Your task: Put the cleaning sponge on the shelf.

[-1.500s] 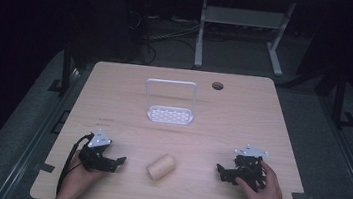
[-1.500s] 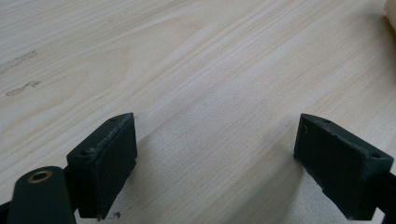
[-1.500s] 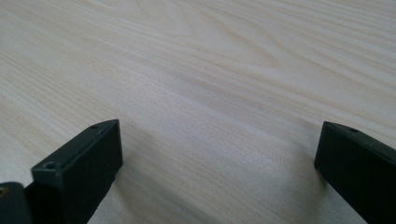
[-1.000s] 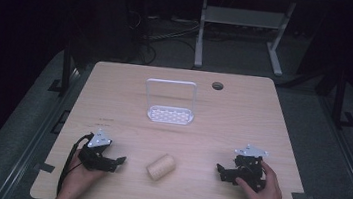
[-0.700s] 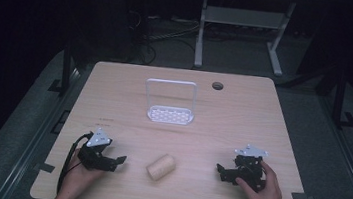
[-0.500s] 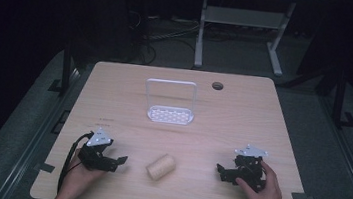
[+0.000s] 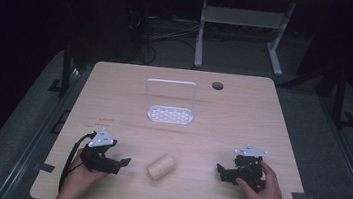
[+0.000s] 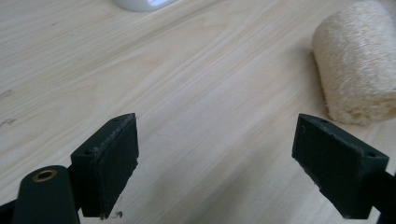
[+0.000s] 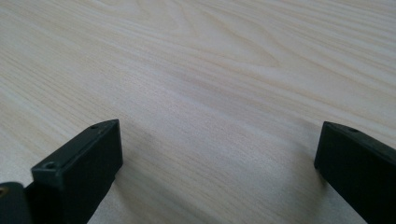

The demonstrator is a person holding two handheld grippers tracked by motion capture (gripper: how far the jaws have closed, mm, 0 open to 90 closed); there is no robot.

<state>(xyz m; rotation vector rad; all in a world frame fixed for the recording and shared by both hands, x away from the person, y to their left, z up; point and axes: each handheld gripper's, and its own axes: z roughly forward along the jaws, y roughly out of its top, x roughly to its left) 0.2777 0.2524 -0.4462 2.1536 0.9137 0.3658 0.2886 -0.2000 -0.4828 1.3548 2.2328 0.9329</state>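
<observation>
The loofah roll (image 7: 161, 165) lies on the table (image 7: 243, 117), in front of the white rack (image 7: 170, 101). The left gripper (image 7: 124, 162) rests low just left of the roll, jaws wide, pointing toward it. The right gripper (image 7: 219, 169) rests well right of the roll, jaws wide over bare wood.

The worktop (image 7: 243, 117) is pale wood with wavy grain lines, and it looks smooth and a little bit shiny where the light falls. The loofah roll (image 8: 357, 60) is tan and rough, all scratchy fibres and tiny holes, not shiny at all. The left gripper (image 8: 219, 163) has black fingers (image 8: 109, 163) that look like hard matt plastic, with a slightly fuzzy edge on the flat pad, and a small brassy metal ring sits low beside them. The right gripper (image 9: 219, 168) has the same dull black fingers (image 9: 79, 168). The white rack (image 7: 170, 101) looks like smooth plastic with a holey base.
</observation>
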